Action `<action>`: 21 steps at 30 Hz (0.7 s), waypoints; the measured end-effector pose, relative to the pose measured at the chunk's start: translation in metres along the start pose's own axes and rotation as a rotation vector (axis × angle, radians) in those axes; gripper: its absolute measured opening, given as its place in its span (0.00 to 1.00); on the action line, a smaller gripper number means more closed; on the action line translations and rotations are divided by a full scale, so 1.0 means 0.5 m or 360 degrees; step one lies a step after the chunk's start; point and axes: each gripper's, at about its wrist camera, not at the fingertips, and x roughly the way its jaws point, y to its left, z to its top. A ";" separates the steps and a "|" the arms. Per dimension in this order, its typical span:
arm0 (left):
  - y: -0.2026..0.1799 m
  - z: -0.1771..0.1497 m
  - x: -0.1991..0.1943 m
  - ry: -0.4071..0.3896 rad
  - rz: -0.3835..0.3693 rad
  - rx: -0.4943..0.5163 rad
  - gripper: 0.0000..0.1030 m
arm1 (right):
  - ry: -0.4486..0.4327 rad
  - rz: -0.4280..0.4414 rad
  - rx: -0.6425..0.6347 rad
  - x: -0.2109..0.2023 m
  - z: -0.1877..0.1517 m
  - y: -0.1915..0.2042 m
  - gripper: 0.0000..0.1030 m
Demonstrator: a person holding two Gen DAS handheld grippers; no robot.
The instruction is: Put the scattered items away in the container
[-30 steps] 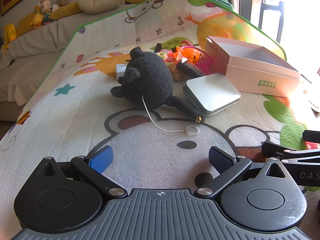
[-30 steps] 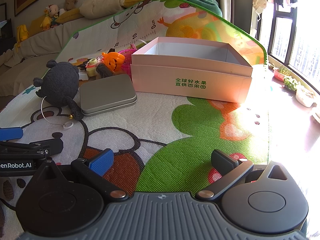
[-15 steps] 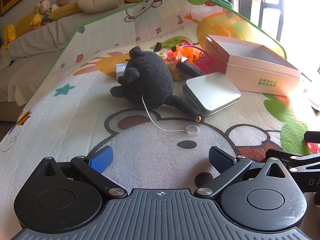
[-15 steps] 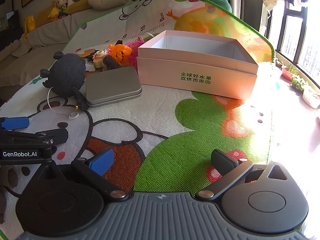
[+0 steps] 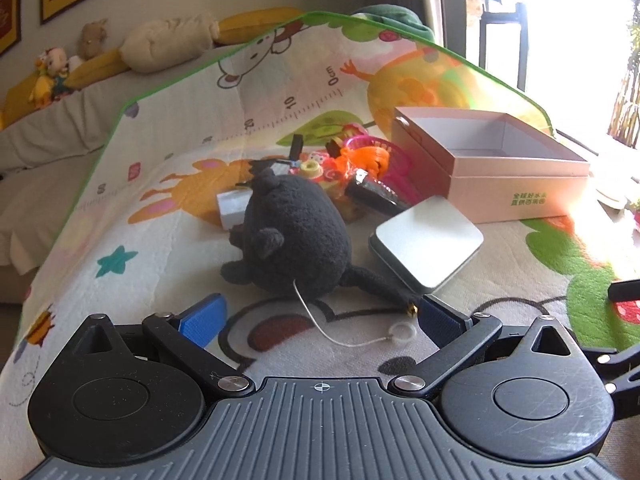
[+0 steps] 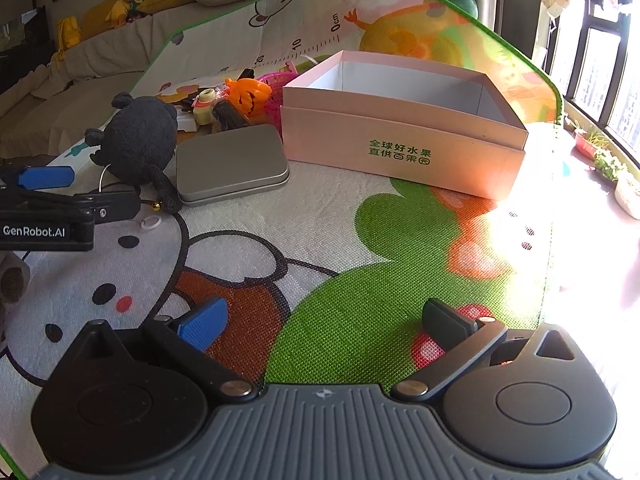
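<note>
Left wrist view: both grippers' fingers spread wide, empty, left gripper [image 5: 320, 318] near black plush [image 5: 296, 236].

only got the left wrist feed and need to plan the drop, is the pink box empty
Observer: As far as the right wrist view shows, the pink box holds nothing; part of its floor is hidden behind the front wall.
Operator: where is the right gripper
Observer: The right gripper is open over the green patch of the mat, short of the box.
Operator: pile behind the plush, what's the orange thing
Observer: A jack-o'-lantern pumpkin toy, face visible, beside the box's left wall.
</note>
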 end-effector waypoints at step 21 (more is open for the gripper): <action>0.070 0.025 0.045 0.0057 -0.0137 -0.0048 0.69 | -0.0052 0.0172 -0.0167 0.000 0.029 0.018 1.00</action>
